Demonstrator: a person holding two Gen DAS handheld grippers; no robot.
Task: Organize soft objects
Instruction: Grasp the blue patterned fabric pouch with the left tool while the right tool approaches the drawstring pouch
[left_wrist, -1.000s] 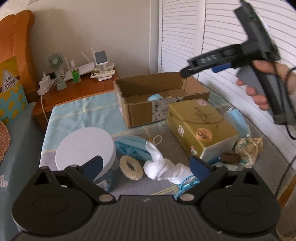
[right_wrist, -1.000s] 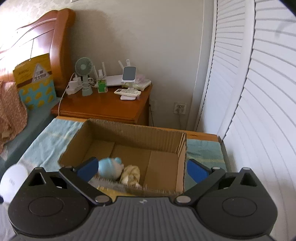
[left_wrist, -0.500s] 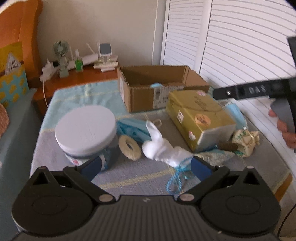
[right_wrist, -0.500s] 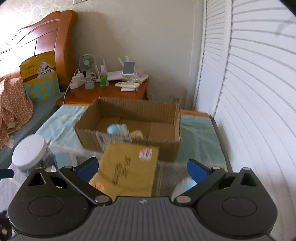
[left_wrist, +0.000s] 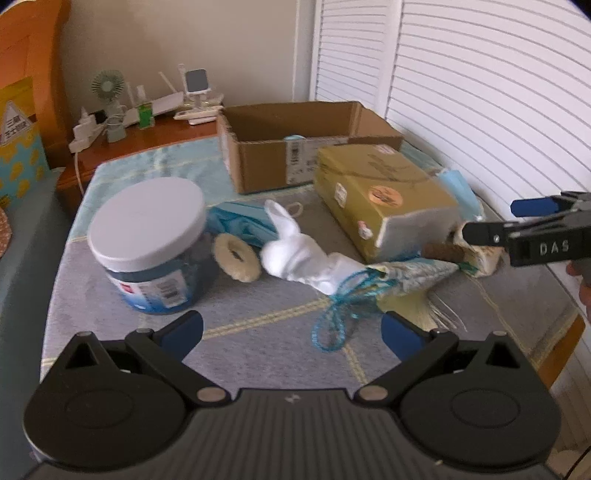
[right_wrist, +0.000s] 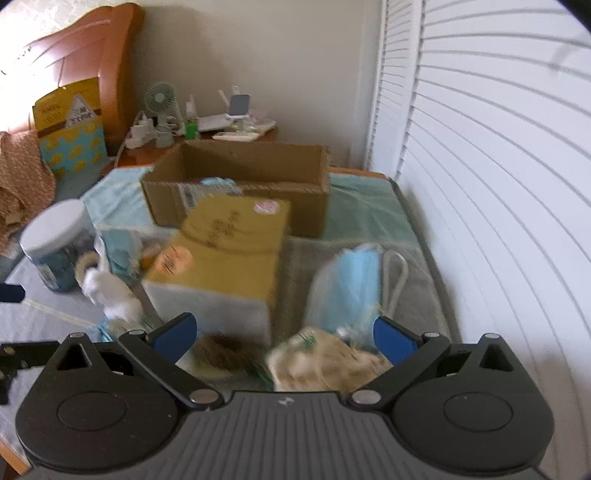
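So compared to a second earlier, the right gripper (right_wrist: 284, 338) had pulled back from over the cardboard box (right_wrist: 236, 192) and dropped low near the beige pouch (right_wrist: 325, 363) and blue face mask (right_wrist: 351, 288). Its jaws were spread wide, gripping nothing. The left gripper (left_wrist: 291, 328) had backed off too, also wide open and empty, hovering short of the white sock (left_wrist: 303, 258), which lay between the jar (left_wrist: 155, 240) and the yellow box (left_wrist: 380, 199).

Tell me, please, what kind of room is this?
Most likely a bedroom: a wooden headboard stands at the back, a bedside cabinet carries a small fan and chargers, and white louvered doors run along one side.
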